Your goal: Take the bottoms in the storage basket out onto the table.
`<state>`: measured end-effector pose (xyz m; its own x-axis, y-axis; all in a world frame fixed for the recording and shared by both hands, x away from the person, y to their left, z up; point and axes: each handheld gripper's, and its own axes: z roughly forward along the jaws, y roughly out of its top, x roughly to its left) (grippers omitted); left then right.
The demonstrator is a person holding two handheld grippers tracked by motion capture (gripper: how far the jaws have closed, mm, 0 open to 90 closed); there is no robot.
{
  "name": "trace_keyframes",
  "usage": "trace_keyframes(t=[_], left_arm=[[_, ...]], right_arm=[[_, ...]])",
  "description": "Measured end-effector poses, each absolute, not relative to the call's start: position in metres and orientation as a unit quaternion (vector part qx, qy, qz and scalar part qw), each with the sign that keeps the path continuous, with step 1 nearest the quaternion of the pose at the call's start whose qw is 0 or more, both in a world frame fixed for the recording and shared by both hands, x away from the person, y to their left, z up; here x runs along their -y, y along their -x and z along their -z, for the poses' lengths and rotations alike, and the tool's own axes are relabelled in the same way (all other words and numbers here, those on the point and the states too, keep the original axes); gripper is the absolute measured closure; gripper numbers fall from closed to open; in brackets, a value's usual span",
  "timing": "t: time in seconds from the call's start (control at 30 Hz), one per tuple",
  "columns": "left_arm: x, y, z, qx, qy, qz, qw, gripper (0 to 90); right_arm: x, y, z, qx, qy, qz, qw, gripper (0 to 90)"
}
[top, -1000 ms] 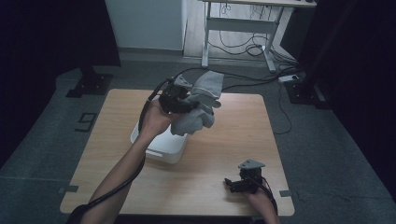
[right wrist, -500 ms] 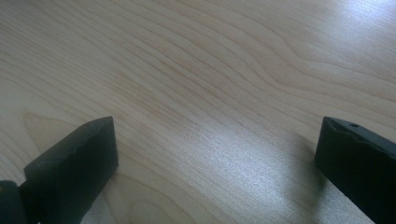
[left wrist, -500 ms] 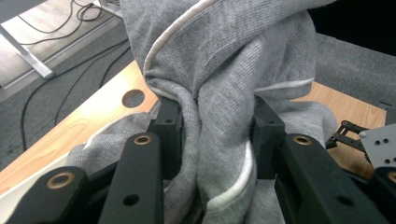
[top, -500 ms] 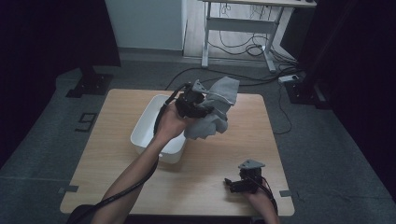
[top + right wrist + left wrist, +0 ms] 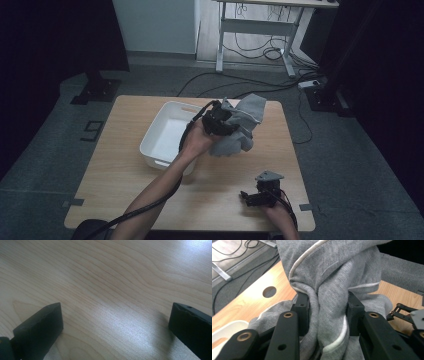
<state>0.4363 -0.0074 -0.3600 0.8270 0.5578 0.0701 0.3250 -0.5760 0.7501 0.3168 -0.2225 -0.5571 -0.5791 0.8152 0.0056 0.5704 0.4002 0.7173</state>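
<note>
nearest the person's edge of the wooden table (image 5: 125, 190), high view: right gripper (image 5: 250, 196) sits low on the bare wood at the near right corner, grey three-cornered plate on top, hand behind it. jaw spread not readable from above. right gripper view settles it: the two black jaws stand wide apart at the frame's lower corners, plain wood grain between them, nothing held.

mid-table, high view: left forearm reaches in from the bottom edge, cable trailing along it, up to the left gripper (image 5: 231, 125). it carries a grey garment (image 5: 240, 127), bunched, hanging off the jaws above the table's far right part, just right of the white tub (image 5: 150, 145). from above the grip itself is hidden by hand and cloth.

left gripper view fills that in: left gripper (image 5: 325, 307) has both pads pressed into a twisted waist of the grey garment (image 5: 332, 277), jaws narrowed onto the bunch. ribbed knit with pale piping along the seams. folds spill above and below the pads. a round hole (image 5: 269, 291) in the tabletop shows to the left, a corner of the white tub (image 5: 224, 328) at lower left, part of the other gripper at right edge.

beyond the table, high view: grey floor, loose cables, desk legs (image 5: 220, 45).
</note>
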Motion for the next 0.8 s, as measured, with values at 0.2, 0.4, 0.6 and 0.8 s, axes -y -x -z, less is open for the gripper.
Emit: trace_keyframes(t=[0.2,0.4,0.6,0.8], left_arm=[[0.016,-0.44,0.384,-0.256,-0.878,-0.141,0.38,62.3],[0.025,-0.441,0.407,-0.254,-0.882,-0.14,0.371,62.1],[0.03,-0.441,0.427,-0.258,-0.882,-0.138,0.369,61.9],[0.032,-0.442,0.445,-0.265,-0.884,-0.135,0.361,61.6]], right_arm=[[0.223,-0.317,0.557,-0.819,-0.422,-0.348,0.175,0.0],[0.223,-0.317,0.557,-0.819,-0.421,-0.348,0.175,0.0],[0.223,-0.317,0.557,-0.82,-0.42,-0.349,0.174,0.0],[0.223,-0.317,0.557,-0.82,-0.421,-0.348,0.173,0.0]])
